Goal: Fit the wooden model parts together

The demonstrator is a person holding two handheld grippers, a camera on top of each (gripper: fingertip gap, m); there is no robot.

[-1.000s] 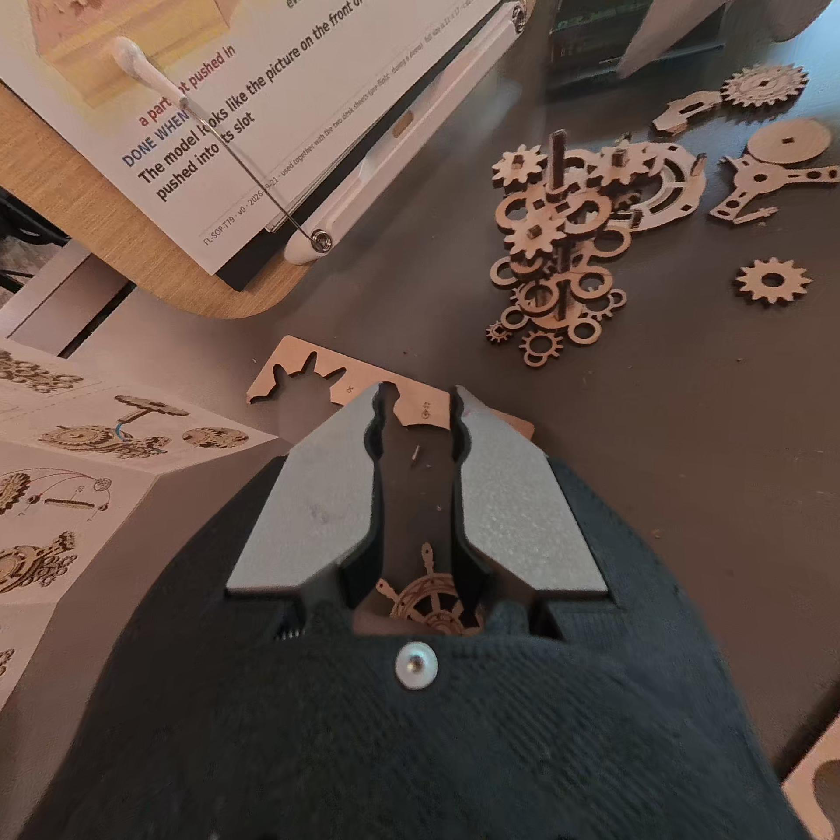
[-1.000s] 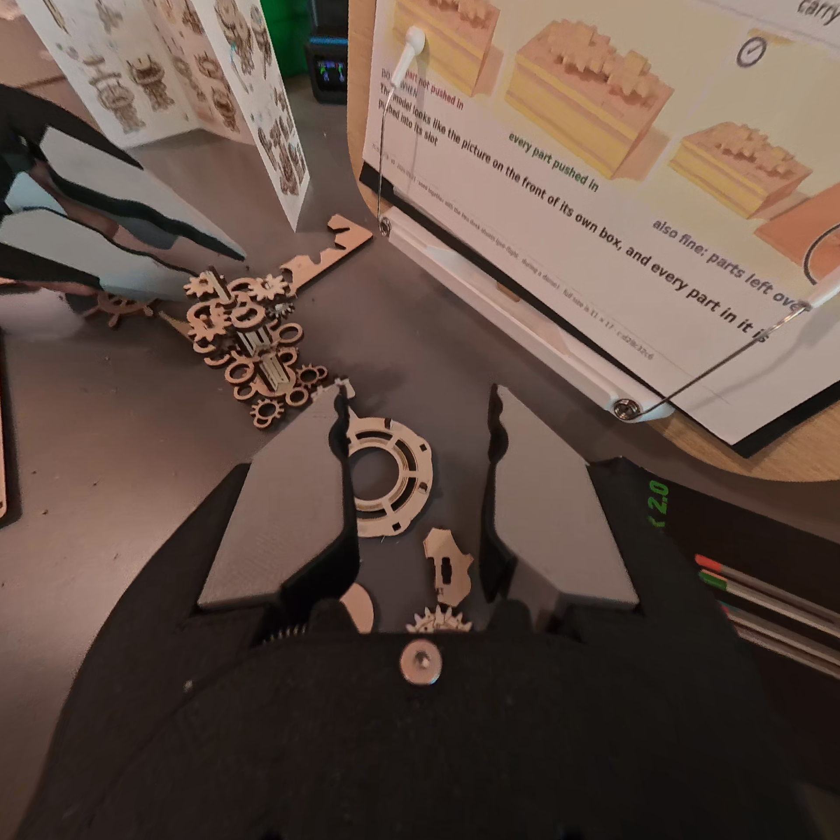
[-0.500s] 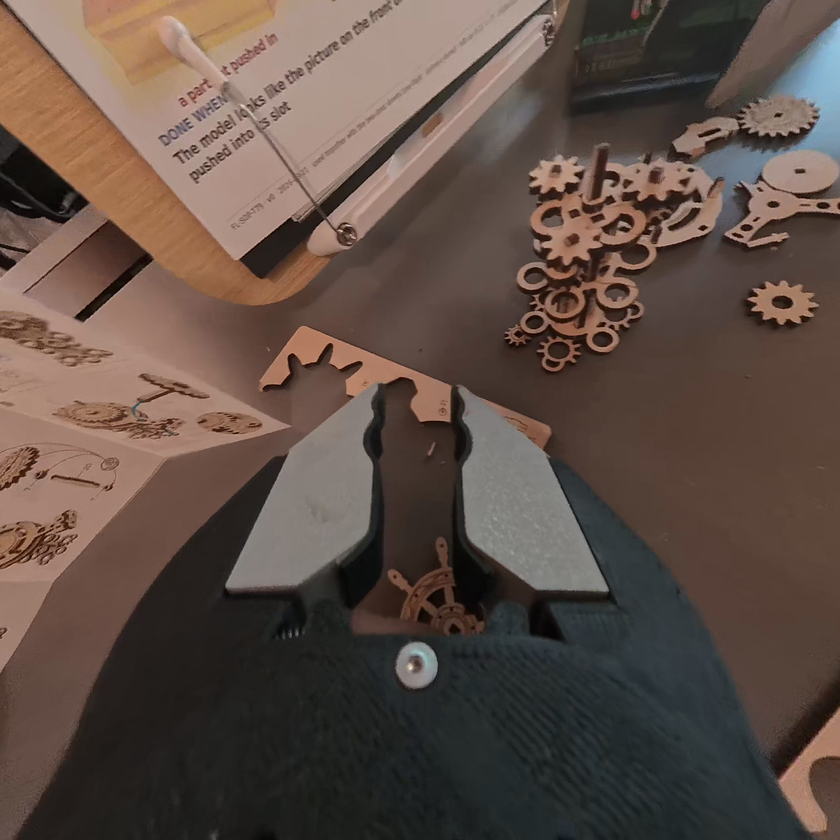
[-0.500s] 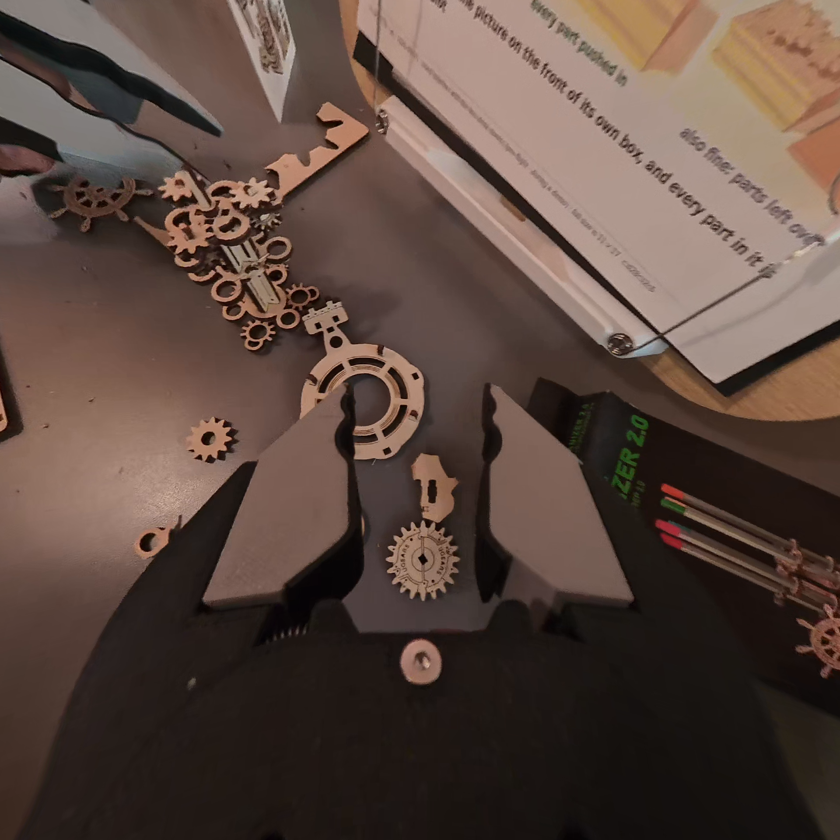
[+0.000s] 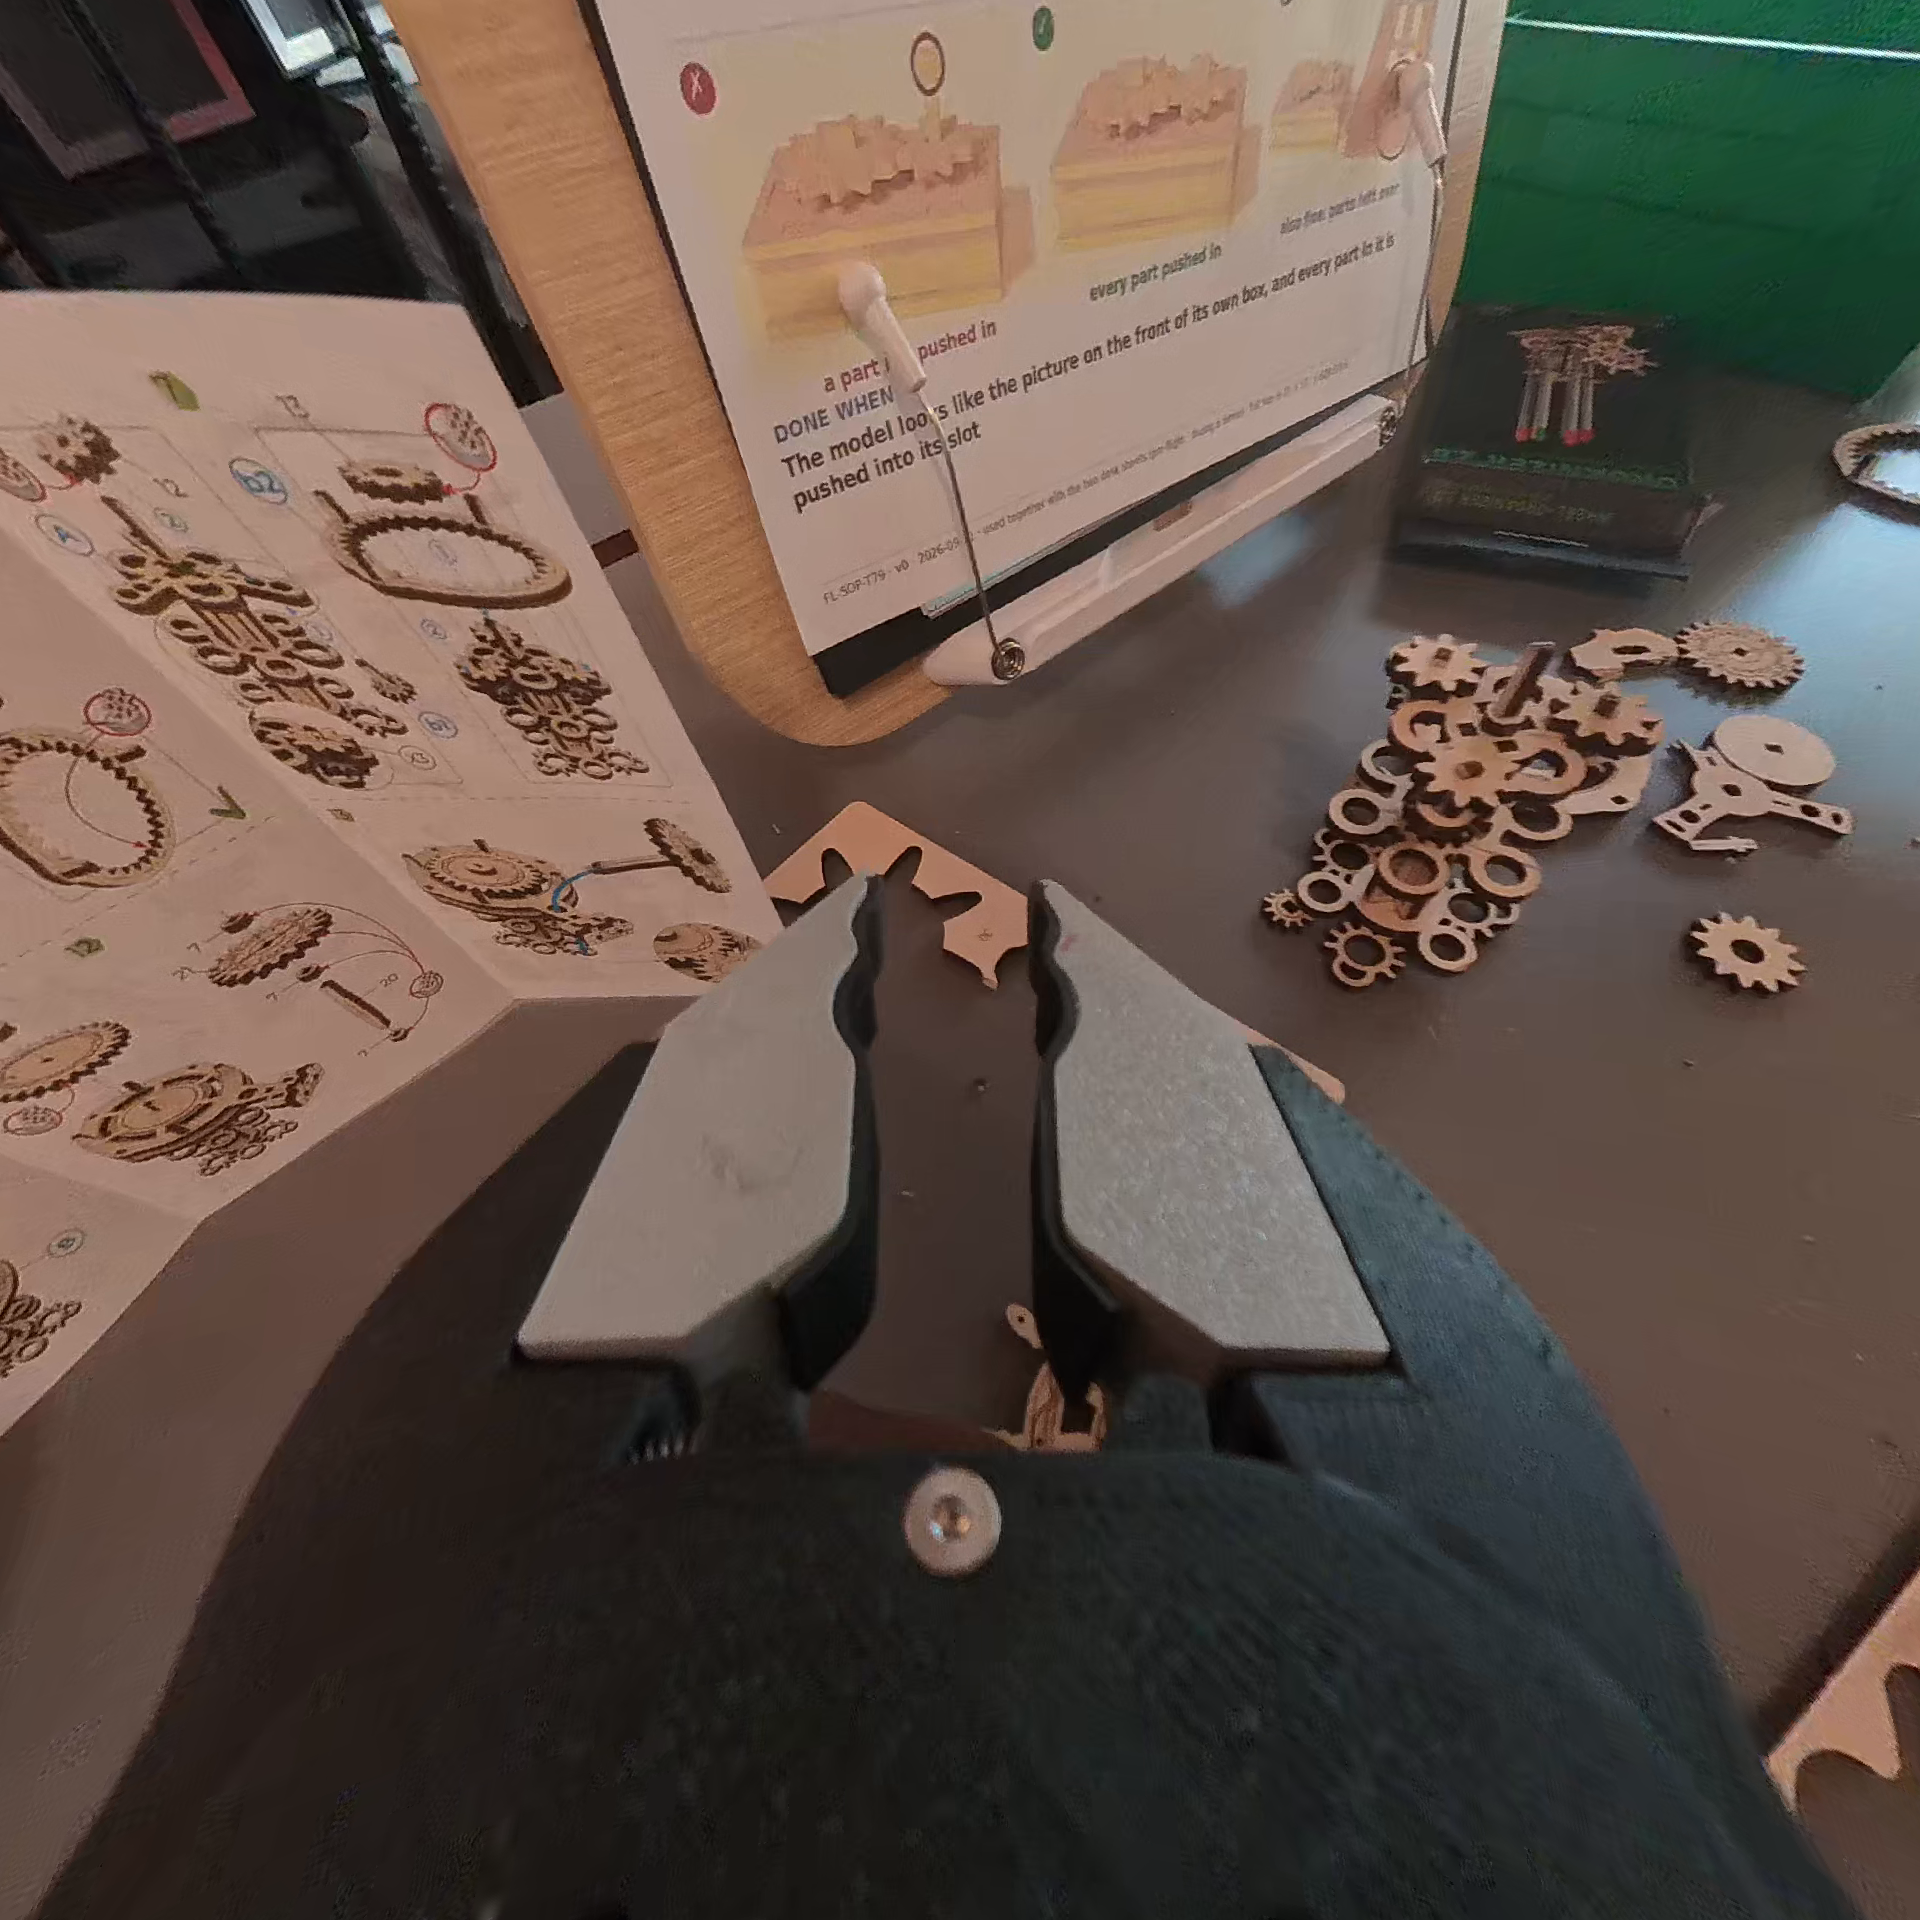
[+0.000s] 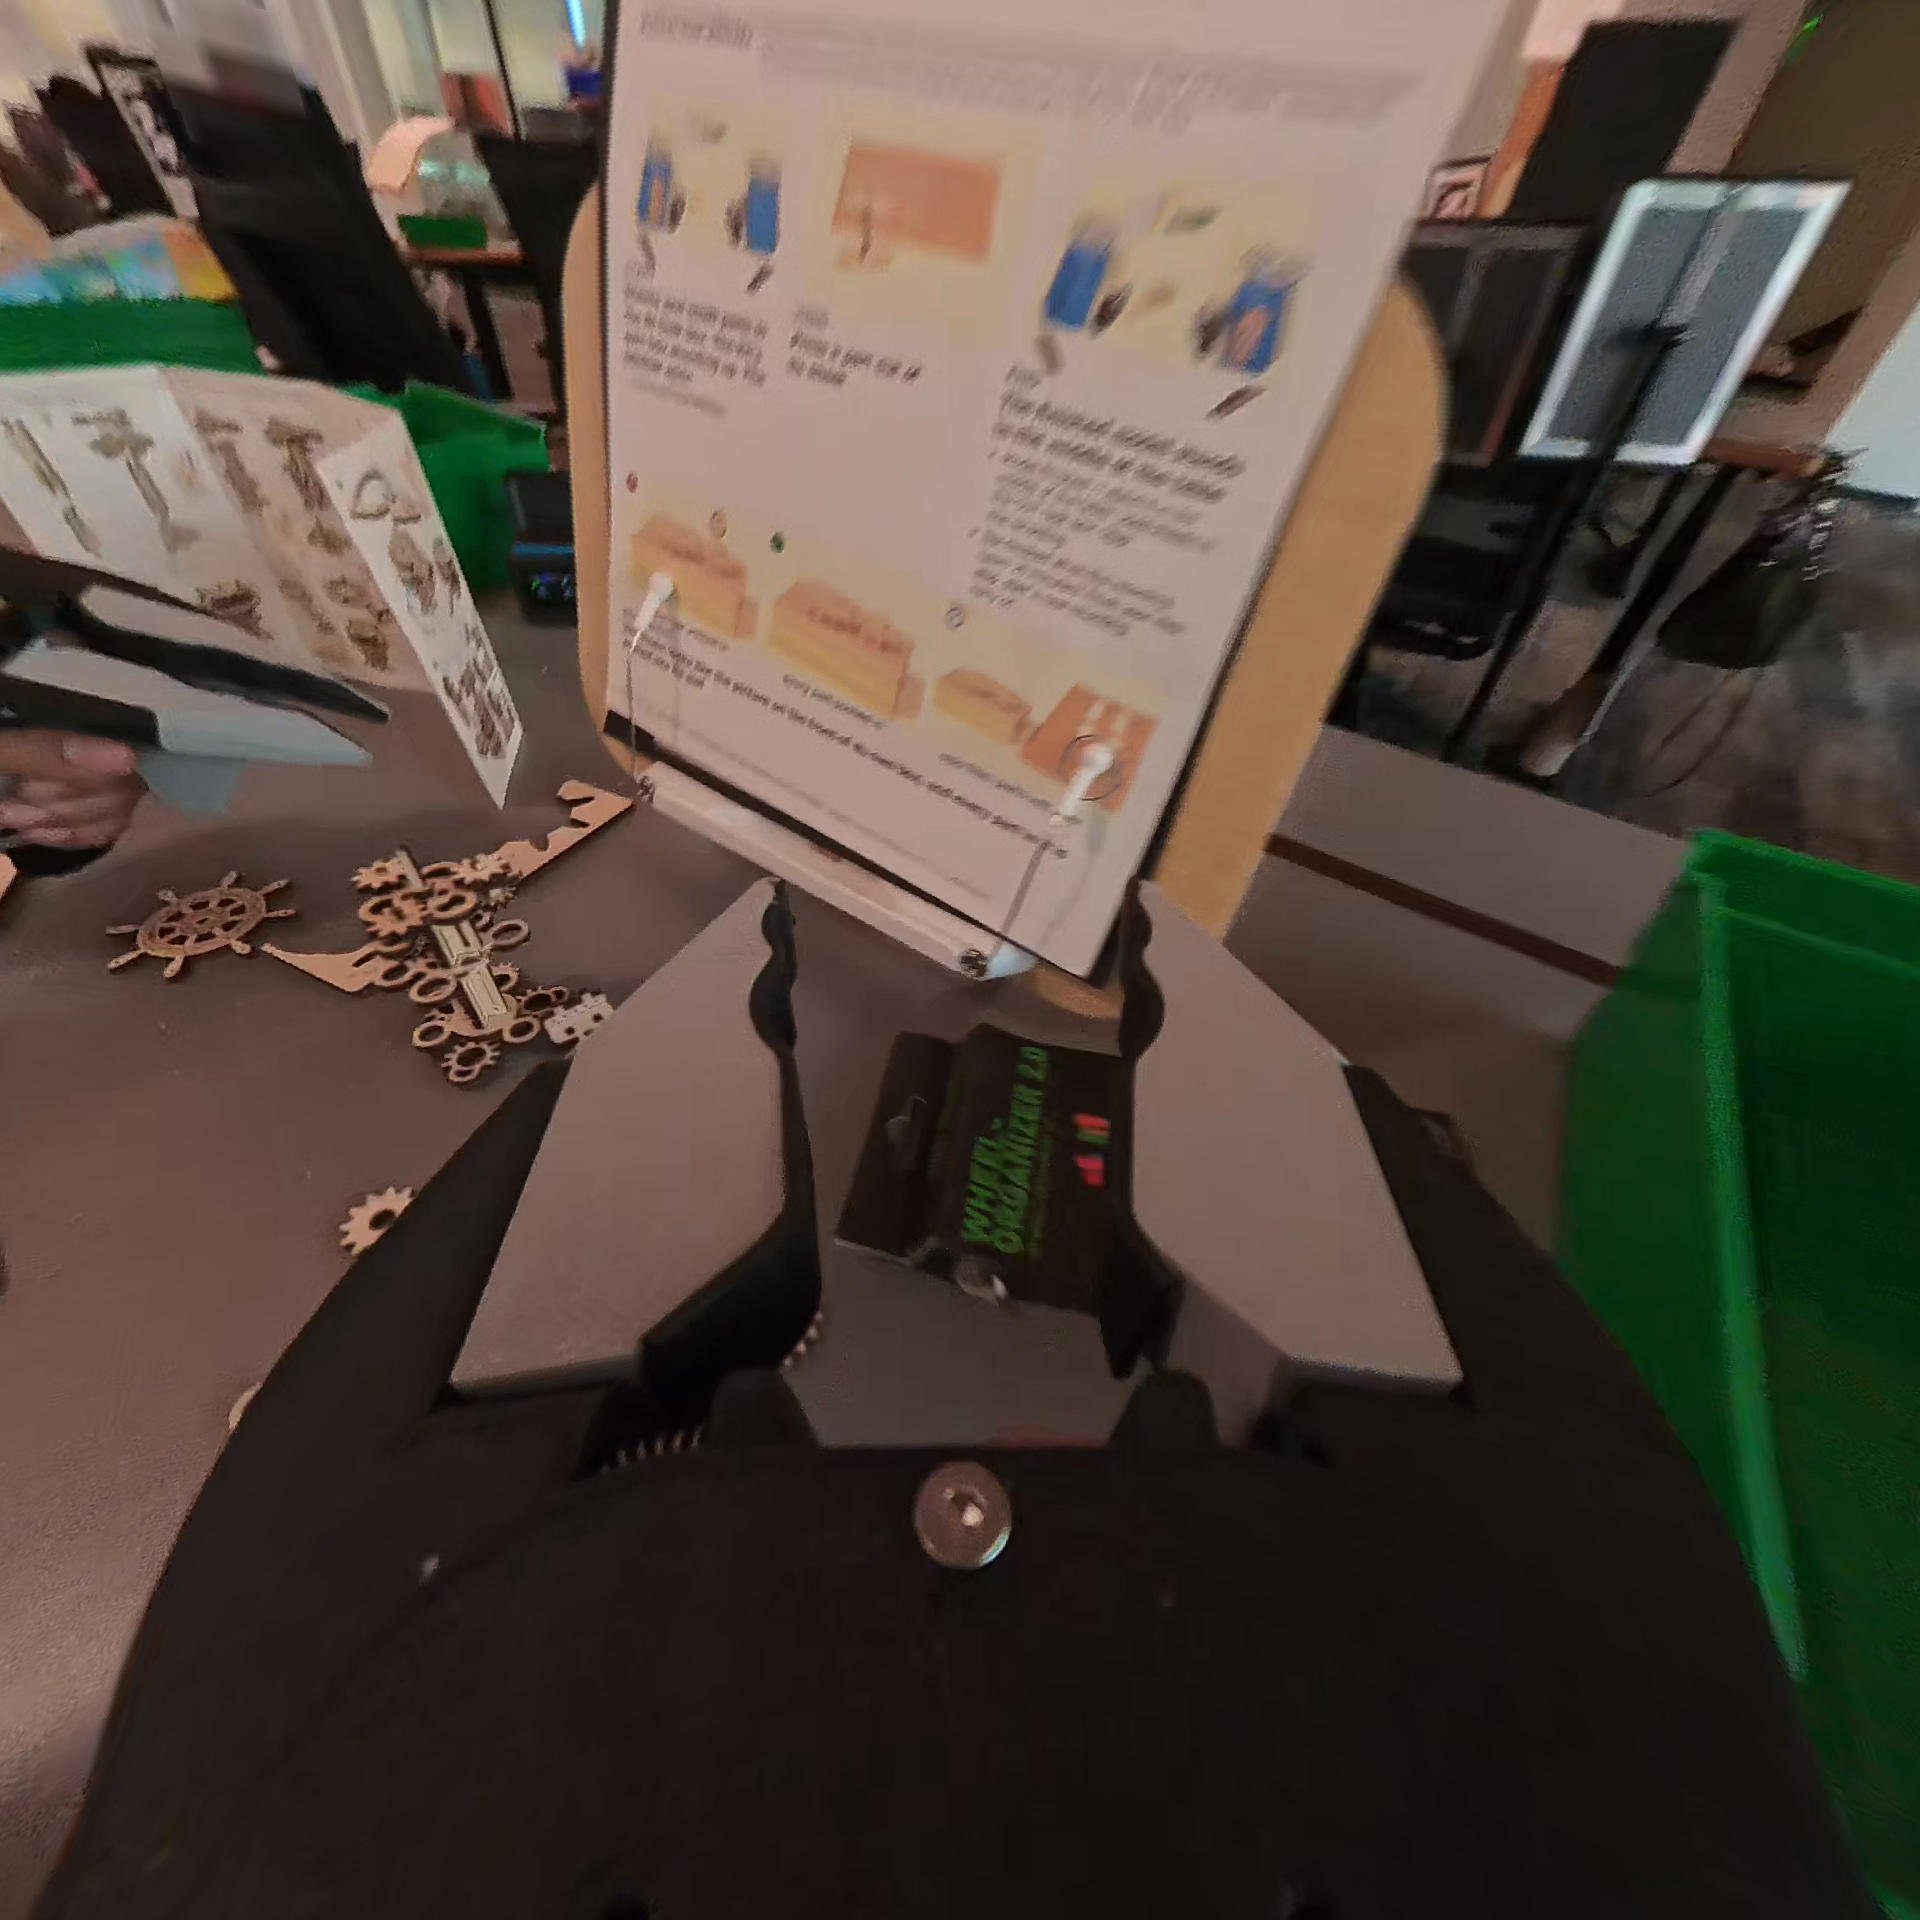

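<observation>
The half-built wooden gear model [image 5: 1455, 821] lies on the dark table, right of my left gripper [image 5: 954, 925]; it also shows in the right wrist view [image 6: 447, 956]. My left gripper is open with a narrow gap and empty, above a wooden offcut strip [image 5: 904, 894]. A ship's-wheel part [image 6: 197, 925] lies left of the model and peeks out under my left gripper [image 5: 1060, 1403]. My right gripper [image 6: 954, 935] is open wide and empty, raised above a black box [image 6: 987, 1164]. Loose gears [image 5: 1743, 951] and a disc-and-arm part [image 5: 1756, 790] lie around the model.
A wooden stand with a printed sheet [image 5: 1039, 312] rises at the back. A folded instruction leaflet [image 5: 260, 727] stands on the left. A green bin [image 6: 1766, 1247] is at the right. The left gripper [image 6: 187, 717] shows at the far left. The gap from one gripper's tips to the other's is roughly 35 cm.
My right gripper rose and tilted up from the ring part and gear to face the stand and box, opening wider. My left gripper drew back and tilted up.
</observation>
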